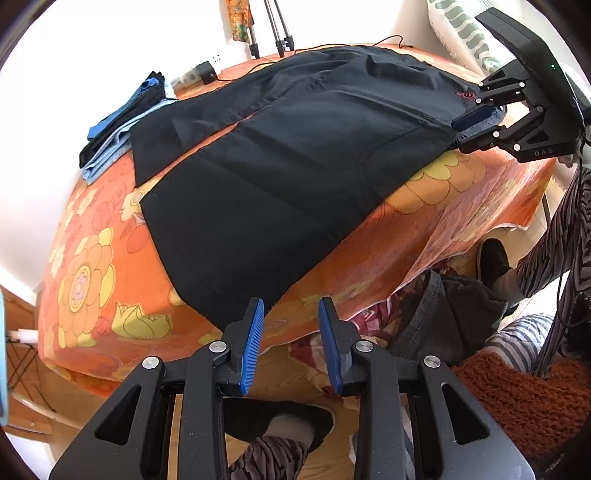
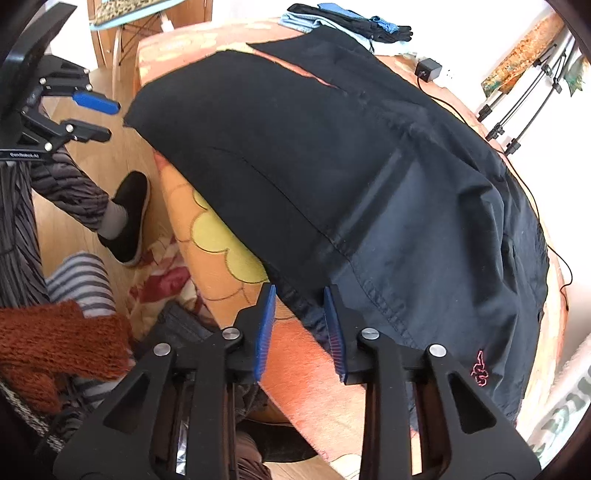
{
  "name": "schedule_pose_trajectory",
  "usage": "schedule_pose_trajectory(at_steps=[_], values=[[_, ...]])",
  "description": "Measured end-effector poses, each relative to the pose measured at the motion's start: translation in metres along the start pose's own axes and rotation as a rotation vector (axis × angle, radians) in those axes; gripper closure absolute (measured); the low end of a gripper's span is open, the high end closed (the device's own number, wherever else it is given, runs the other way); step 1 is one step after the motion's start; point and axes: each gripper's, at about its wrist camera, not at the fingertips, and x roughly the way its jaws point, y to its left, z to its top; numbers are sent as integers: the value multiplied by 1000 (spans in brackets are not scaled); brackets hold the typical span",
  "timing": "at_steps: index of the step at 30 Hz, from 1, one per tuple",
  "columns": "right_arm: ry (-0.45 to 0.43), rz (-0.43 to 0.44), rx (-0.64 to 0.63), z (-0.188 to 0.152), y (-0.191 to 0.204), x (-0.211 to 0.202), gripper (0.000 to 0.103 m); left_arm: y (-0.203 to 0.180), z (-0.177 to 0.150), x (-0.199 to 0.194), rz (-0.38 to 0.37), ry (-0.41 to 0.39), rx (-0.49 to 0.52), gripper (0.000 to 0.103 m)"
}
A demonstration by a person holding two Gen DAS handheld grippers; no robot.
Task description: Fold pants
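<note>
Black pants (image 1: pixel 288 147) lie spread flat on a table with an orange flowered cloth (image 1: pixel 92 273); both legs run toward the left end. My left gripper (image 1: pixel 291 312) is open, its blue pads just off the near leg's hem corner, holding nothing. My right gripper (image 2: pixel 300 295) is open at the waist end of the pants (image 2: pixel 332 166), with the near waist edge of the fabric between its blue pads. A pink logo (image 2: pixel 479 369) marks the waist area. The right gripper also shows in the left wrist view (image 1: pixel 476 125), and the left gripper shows in the right wrist view (image 2: pixel 101 120).
A stack of folded blue and black clothes (image 1: pixel 122 118) sits at the table's far left corner. A black adapter with a cable (image 1: pixel 207 70) lies at the back edge. Loose garments and an orange knit (image 1: pixel 517 391) lie on the floor beside my feet. Tripod legs (image 1: pixel 277 33) stand behind.
</note>
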Motion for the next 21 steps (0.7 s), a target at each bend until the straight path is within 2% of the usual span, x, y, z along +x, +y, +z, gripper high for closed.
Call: schedule_pose_trajectory(at_steps=[6,9,18,20,21], values=[[6,18,1,1,-5,2,83,-6,2,8,22,1,42,74],[9,29,11,3,-8,3,91,-14,4,9,39,-9,84,73],[-9,47,49,10,-18,-4,96,-12,5,20,101,-14,109,73],[-17,40,52,11,-19,-6,96,-9,6,18,97,-22,102,84],[-20,39,55,12,-20,-8,96,-6,6,18,84,-22,91,95]])
